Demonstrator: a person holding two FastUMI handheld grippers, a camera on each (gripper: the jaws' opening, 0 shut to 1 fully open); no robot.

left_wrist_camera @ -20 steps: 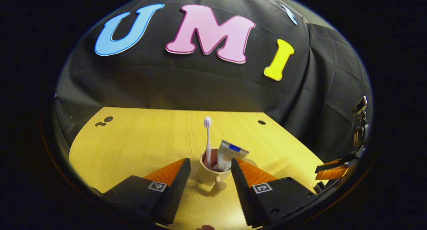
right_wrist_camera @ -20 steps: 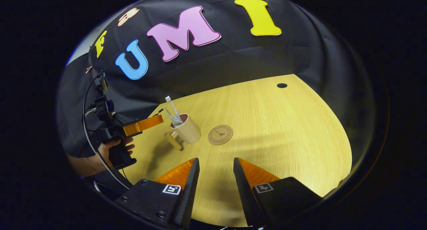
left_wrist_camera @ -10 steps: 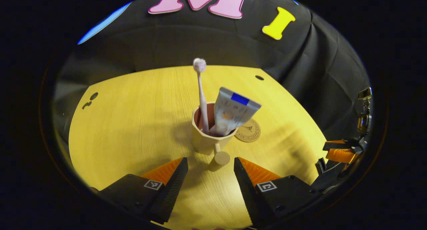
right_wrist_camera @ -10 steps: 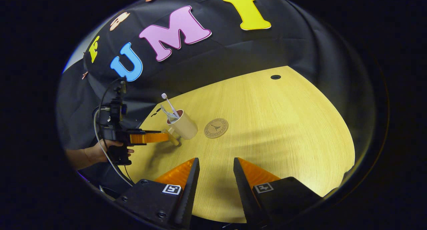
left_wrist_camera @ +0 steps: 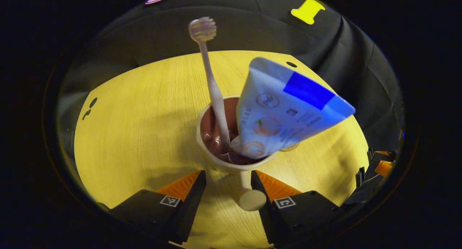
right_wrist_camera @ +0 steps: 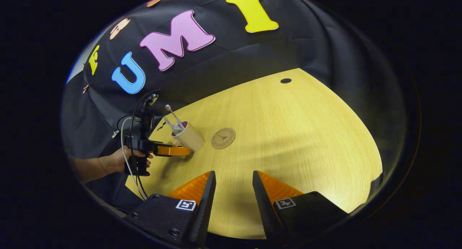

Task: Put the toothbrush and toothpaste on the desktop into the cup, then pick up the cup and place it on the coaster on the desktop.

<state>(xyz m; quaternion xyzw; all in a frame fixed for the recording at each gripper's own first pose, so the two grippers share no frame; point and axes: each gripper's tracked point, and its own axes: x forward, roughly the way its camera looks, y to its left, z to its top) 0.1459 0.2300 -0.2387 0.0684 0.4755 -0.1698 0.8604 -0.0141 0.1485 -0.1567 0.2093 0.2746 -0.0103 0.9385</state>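
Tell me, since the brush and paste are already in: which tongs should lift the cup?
Left. The left tongs are open astride the cup's handle; the right tongs hover open over bare desktop, away from the cup.

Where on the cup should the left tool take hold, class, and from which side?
Grip the handle, coming in level from the handle side. It sticks out from the cup towards the left tool and already sits between its open fingers. The toothbrush and toothpaste crowd the rim, so a grip from above looks awkward.
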